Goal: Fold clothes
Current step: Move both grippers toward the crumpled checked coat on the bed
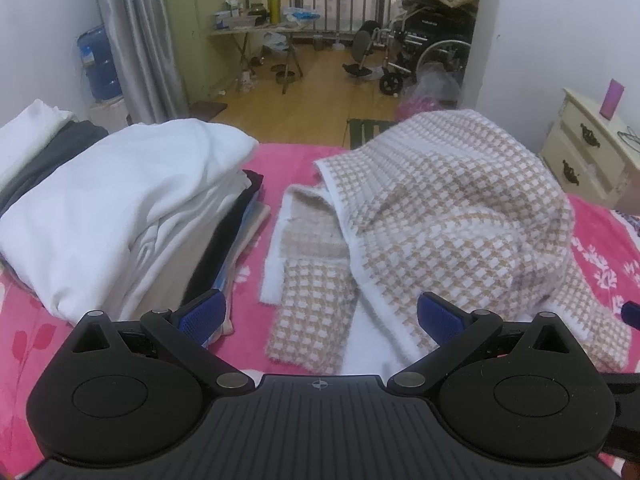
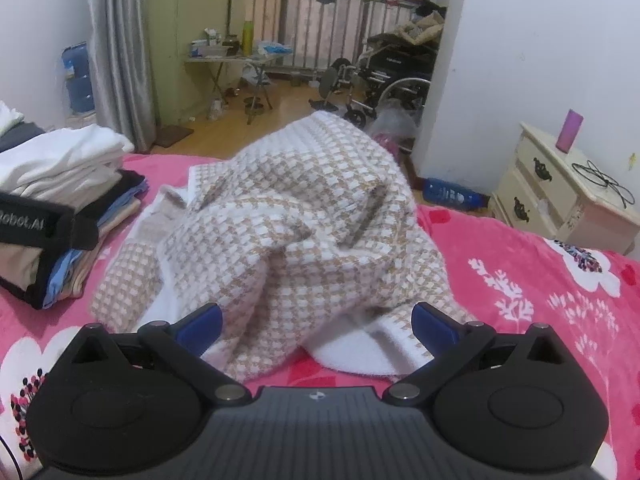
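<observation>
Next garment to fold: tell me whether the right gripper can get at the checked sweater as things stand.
Probably yes. The right gripper is open and the checked sweater lies crumpled on the pink blanket straight ahead of its fingers, nothing between; the folded pile sits off to one side.

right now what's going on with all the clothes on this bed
A person is folding laundry on a pink flowered blanket, with a handheld gripper in each hand. A checked beige and white sweater lies crumpled in a heap, not yet folded. The left gripper and the right gripper hang open just short of it, holding nothing. A stack of folded clothes sits to the left.
</observation>
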Action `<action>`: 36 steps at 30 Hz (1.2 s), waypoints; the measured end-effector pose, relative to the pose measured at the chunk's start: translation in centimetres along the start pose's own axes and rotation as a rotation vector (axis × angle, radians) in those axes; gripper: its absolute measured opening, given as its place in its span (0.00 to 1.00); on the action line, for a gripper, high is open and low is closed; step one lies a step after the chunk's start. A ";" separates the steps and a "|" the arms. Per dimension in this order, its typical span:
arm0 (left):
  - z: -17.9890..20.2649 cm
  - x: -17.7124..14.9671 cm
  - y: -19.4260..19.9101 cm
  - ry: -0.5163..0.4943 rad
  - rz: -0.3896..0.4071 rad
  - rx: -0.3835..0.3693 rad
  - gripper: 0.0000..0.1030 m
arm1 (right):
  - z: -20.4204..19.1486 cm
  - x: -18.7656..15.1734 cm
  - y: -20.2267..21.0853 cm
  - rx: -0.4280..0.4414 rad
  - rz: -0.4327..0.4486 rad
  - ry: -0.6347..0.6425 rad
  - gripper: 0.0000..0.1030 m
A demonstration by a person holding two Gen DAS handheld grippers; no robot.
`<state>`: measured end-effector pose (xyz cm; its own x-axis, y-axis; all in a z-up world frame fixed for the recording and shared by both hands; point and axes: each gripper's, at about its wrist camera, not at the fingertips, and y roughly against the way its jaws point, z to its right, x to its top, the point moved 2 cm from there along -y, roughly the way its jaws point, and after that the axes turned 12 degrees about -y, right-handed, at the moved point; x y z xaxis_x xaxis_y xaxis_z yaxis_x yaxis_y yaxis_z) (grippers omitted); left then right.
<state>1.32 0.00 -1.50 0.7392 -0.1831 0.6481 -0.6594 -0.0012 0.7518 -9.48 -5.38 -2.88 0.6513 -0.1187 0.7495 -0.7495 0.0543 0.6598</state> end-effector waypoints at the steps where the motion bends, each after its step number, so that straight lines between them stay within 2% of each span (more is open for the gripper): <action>1: 0.0 0.0 0.0 0.000 0.000 -0.002 1.00 | 0.0 0.0 0.1 -0.004 0.004 -0.008 1.00; 5: -0.1 0.0 -0.1 -0.002 -0.001 -0.008 1.00 | 0.6 0.6 -0.9 0.007 -0.047 -0.040 1.00; 26: 0.5 -0.1 -0.4 -0.036 0.011 -0.033 1.00 | 0.7 0.2 -1.1 -0.040 -0.076 -0.048 1.00; 27: 0.5 -0.1 -0.4 -0.028 0.007 -0.016 1.00 | 0.7 0.2 -1.1 -0.041 -0.078 -0.050 1.00; 36: 0.3 -0.4 -1.2 -0.016 -0.038 -0.025 1.00 | 0.8 0.1 -1.4 -0.041 -0.093 -0.057 1.00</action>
<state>1.72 -0.22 -2.68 0.7610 -0.1987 0.6176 -0.6275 0.0162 0.7785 -8.48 -6.25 -3.78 0.7095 -0.1809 0.6811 -0.6796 0.0804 0.7292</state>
